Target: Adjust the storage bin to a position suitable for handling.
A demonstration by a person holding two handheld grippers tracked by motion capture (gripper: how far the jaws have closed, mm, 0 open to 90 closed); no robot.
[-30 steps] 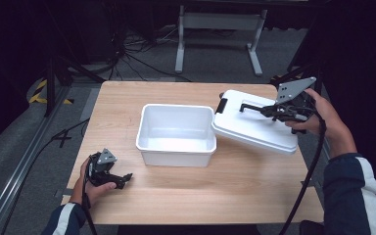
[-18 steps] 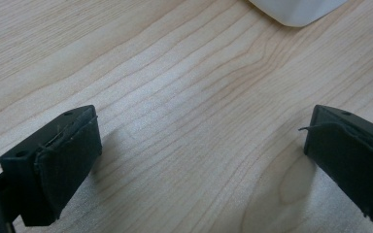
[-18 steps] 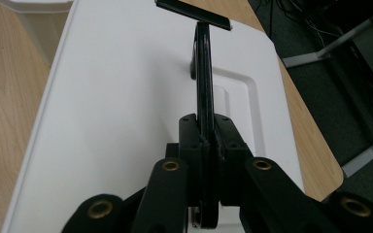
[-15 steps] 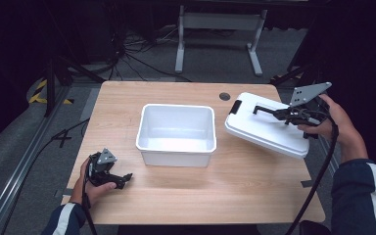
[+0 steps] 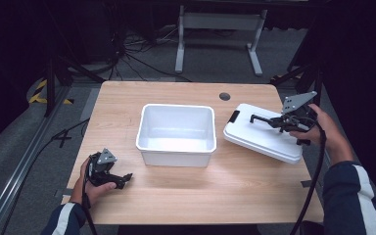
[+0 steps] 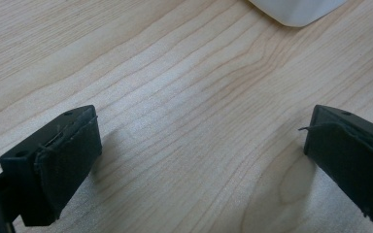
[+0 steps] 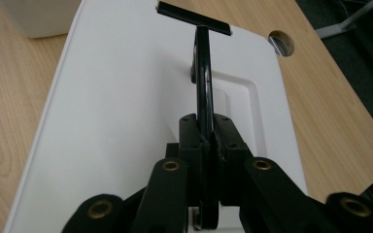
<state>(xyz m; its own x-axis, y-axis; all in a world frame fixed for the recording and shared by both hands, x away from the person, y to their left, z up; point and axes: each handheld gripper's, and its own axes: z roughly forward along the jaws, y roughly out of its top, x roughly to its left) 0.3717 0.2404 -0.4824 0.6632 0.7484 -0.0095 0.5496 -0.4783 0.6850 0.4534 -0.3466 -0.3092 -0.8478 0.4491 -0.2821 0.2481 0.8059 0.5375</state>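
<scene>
An open white bin (image 5: 176, 106) stands mid-table. To its right lies a white lid (image 5: 259, 139), slightly tilted, its near edge low over the wood. My right gripper (image 5: 279, 121) is shut on the lid's thin black handle (image 5: 262, 119). In the right gripper view the handle (image 7: 204, 82) runs straight out from between the closed pads of the right gripper (image 7: 205, 128) over the lid (image 7: 126, 97). At the table's front left, my left gripper (image 5: 122, 180) rests open in the hand. Bare wood lies between the spread jaws of the left gripper (image 6: 199, 160), with the bin's corner (image 6: 296, 9) beyond.
The wooden table (image 5: 200, 196) has a round cable hole (image 5: 224, 96) behind the lid. A black clip (image 5: 234, 116) sits on the lid's left end. Cables and a metal stand's feet (image 5: 218, 44) lie on the dark floor beyond the table.
My right gripper has carried the lid to the right and down, away from the bin's edge and closer to the tabletop. The left gripper has stayed put.
</scene>
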